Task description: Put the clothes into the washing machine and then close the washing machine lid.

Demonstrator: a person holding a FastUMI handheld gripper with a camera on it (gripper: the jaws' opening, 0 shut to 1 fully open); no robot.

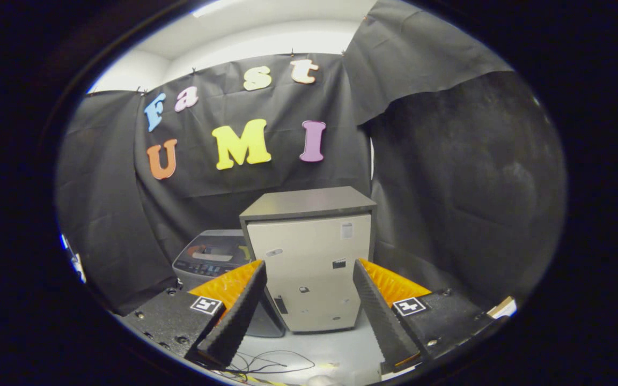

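My gripper (pixel 309 265) is open, with a wide gap between its fingers and nothing held. Just beyond the fingers stands a beige cabinet (pixel 309 268) with a dark flat top and a few stickers on its front. To the left of the cabinet, partly behind it and behind the left finger, is the grey washing machine (pixel 210 256); I see its top with a control panel. Whether its lid is up or down I cannot tell from here.
Black cloth walls close the booth on the left, back and right. The floor (pixel 336 343) is pale grey, with thin dark cables (pixel 271 365) lying near the fingers' base. A light-coloured object (pixel 502 308) peeks in at the far right.
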